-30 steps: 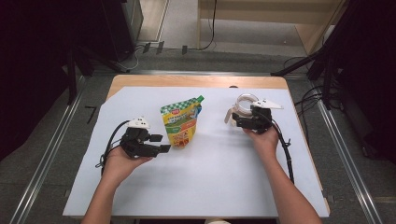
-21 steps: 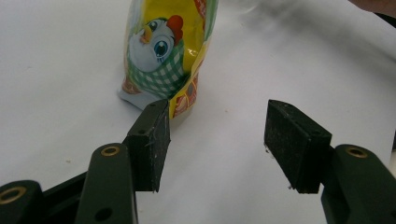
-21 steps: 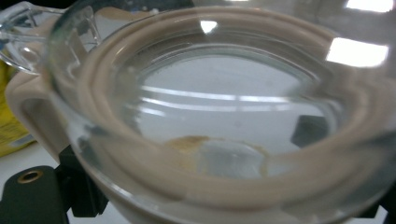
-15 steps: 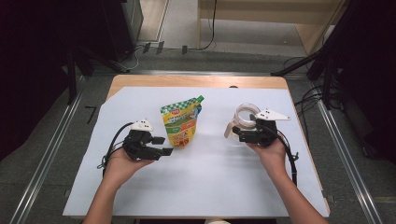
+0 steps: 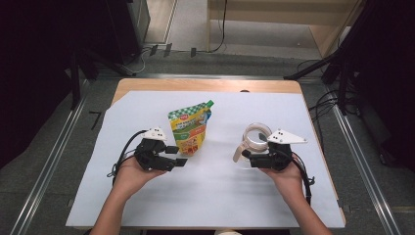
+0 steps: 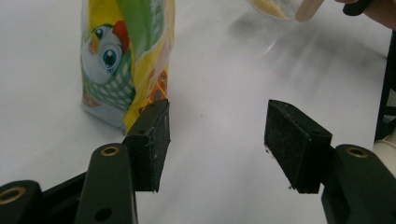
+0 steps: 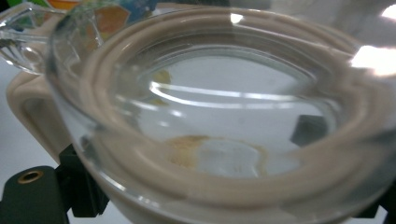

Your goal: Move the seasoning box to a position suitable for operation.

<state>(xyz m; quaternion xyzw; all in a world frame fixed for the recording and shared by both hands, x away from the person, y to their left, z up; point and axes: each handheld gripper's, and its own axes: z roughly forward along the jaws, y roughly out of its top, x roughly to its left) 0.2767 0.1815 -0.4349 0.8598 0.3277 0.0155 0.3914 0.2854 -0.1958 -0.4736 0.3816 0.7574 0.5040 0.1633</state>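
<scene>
Spreading under everything is the white surface (image 5: 215,196), its wooden far edge showing along the top in the high view. On it, left of centre, lies the biggest item, a yellow-and-green spouted pouch (image 5: 189,129) with a green cap at its far corner and a cartoon bird printed on its front (image 6: 123,60). Right of centre you have a clear glass measuring cup (image 5: 255,138) with a beige handle that points toward you and to the left. From the right gripper view the cup (image 7: 224,126) sits very close, its beige rim ring wrapping the glass wall and a thin smear of tan powder on its bottom.

Your left gripper (image 5: 177,156) rests in your left hand (image 5: 132,174), just beside the near end of the pouch. Its fingers (image 6: 152,140) stand apart at a middling width with nothing between them; bare surface shows through the gap, and the pouch's lower corner sits just beyond the left one, whether touching it you cannot tell from these views.

Your right gripper (image 5: 247,155) is in your right hand (image 5: 286,176), and its fingers are closed on the measuring cup at the handle side. One dark pad shows through the glass and the other sits below the beige handle.
</scene>
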